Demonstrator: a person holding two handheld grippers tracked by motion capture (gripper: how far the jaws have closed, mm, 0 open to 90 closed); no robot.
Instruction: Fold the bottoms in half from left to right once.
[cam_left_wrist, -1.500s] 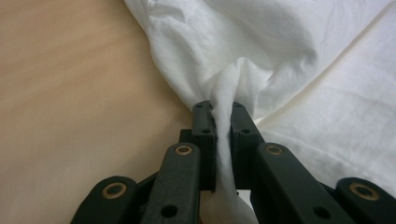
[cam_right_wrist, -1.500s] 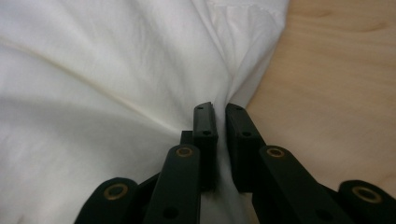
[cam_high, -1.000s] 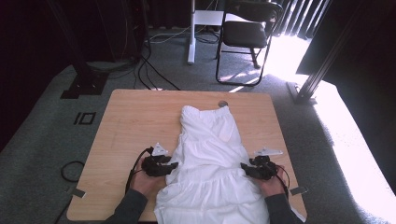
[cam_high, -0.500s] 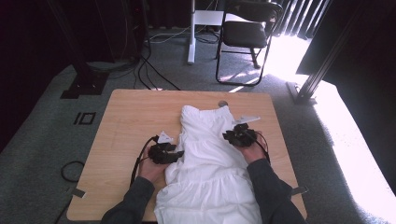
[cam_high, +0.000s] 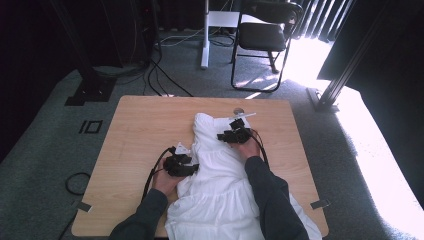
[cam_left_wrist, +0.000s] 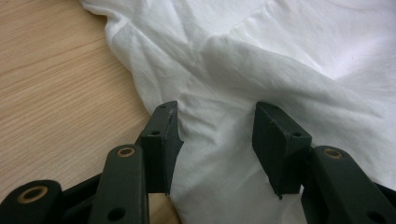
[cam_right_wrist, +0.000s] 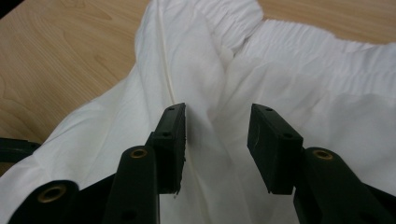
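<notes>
White dress (cam_high: 220, 190) lay spread on the tabletop (cam_high: 135, 135). Right tool (cam_right_wrist: 217, 140), jaws just reopening, gaped empty over its gathered top; left tool (cam_left_wrist: 212, 144) stood open at its side edge, apparently poised to smooth or fold.

Dress (cam_high: 220, 190) lying on worktop (cam_high: 135, 135), running from near edge toward far edge, left gripper (cam_high: 181, 165) at dress's left border, right gripper (cam_high: 234, 134) over its far end, chair (cam_high: 265, 35) on floor beyond worktop
</notes>
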